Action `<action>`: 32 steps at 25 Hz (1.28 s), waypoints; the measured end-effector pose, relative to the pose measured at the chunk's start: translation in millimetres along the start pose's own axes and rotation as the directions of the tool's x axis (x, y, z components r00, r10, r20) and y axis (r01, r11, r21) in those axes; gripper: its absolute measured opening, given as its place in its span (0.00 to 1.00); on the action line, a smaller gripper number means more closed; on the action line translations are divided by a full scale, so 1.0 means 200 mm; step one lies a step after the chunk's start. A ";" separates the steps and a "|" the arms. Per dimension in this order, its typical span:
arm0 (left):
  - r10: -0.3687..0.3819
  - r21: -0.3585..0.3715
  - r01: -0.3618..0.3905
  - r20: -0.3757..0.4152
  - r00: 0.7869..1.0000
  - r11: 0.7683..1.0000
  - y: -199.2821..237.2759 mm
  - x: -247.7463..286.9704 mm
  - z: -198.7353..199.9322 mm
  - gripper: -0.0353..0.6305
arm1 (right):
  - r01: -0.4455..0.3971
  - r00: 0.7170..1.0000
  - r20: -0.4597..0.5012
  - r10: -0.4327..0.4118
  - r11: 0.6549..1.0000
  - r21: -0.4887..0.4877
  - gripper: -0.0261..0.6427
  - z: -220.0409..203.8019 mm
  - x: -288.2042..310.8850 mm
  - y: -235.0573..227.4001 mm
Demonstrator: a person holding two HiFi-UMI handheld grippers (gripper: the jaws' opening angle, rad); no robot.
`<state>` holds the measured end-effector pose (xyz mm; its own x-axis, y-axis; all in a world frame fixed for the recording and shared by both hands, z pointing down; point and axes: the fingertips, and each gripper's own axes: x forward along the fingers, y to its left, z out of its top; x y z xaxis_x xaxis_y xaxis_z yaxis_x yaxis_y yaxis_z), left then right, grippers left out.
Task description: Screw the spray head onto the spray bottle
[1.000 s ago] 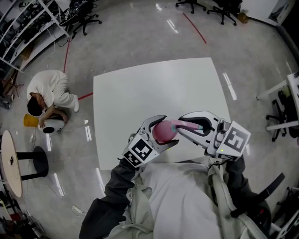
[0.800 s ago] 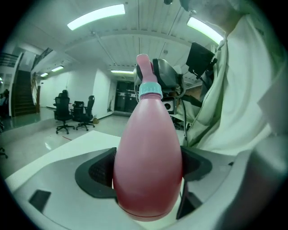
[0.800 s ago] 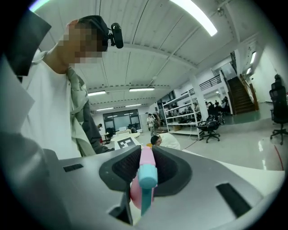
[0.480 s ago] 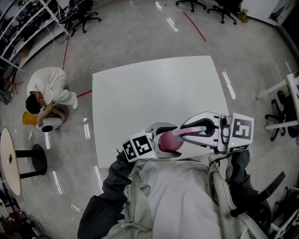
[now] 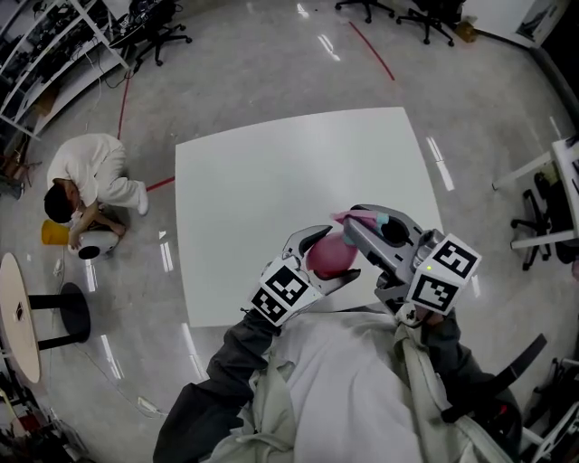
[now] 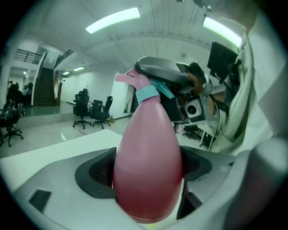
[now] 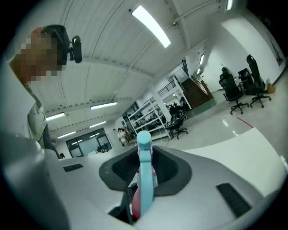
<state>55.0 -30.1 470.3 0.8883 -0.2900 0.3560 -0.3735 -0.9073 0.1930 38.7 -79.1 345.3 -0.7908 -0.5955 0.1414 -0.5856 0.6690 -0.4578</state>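
Note:
A pink teardrop spray bottle (image 5: 327, 257) is held over the near edge of the white table (image 5: 289, 172). My left gripper (image 5: 331, 258) is shut on its body, one jaw on each side, and the bottle (image 6: 148, 161) fills the left gripper view between the dark pads. On its neck sits the pink spray head (image 5: 355, 219) with a teal collar (image 6: 148, 95). My right gripper (image 5: 365, 226) comes in from the right and is shut on the spray head. In the right gripper view the head's teal trigger (image 7: 145, 179) stands upright between the jaws.
A person (image 5: 86, 181) crouches on the floor left of the table beside a yellow object (image 5: 52, 233). A small round table (image 5: 20, 316) stands at far left. Office chairs (image 5: 158, 27) and shelving (image 5: 45, 54) are at the back, and another table's edge (image 5: 565, 172) is at right.
My right gripper has rolled with the spray head, whose nozzle lay toward the right and now points away over the table. Both grippers and the bottle shifted slightly above the table's near edge.

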 end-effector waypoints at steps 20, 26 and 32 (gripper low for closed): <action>0.026 0.096 -0.014 -0.127 0.992 0.995 0.02 -0.04 -0.04 0.69 | -0.249 0.966 -0.149 0.210 0.908 -0.337 0.14 -0.03 -0.06 0.19; -0.229 0.055 0.240 -0.155 0.961 0.969 -0.16 -0.06 -0.07 0.69 | -0.468 0.877 -0.302 0.373 0.803 -0.369 0.14 -0.08 -0.16 0.26; -0.415 0.020 0.434 -0.251 0.874 0.901 -0.27 -0.11 -0.13 0.69 | -0.601 0.778 -0.447 0.442 0.731 -0.324 0.13 -0.16 -0.21 0.32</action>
<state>49.8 33.5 475.4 0.8647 0.1999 0.4609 0.0544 -0.9493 0.3098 28.4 3.3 337.8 -0.9535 0.0307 0.2999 -0.0106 0.9908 -0.1351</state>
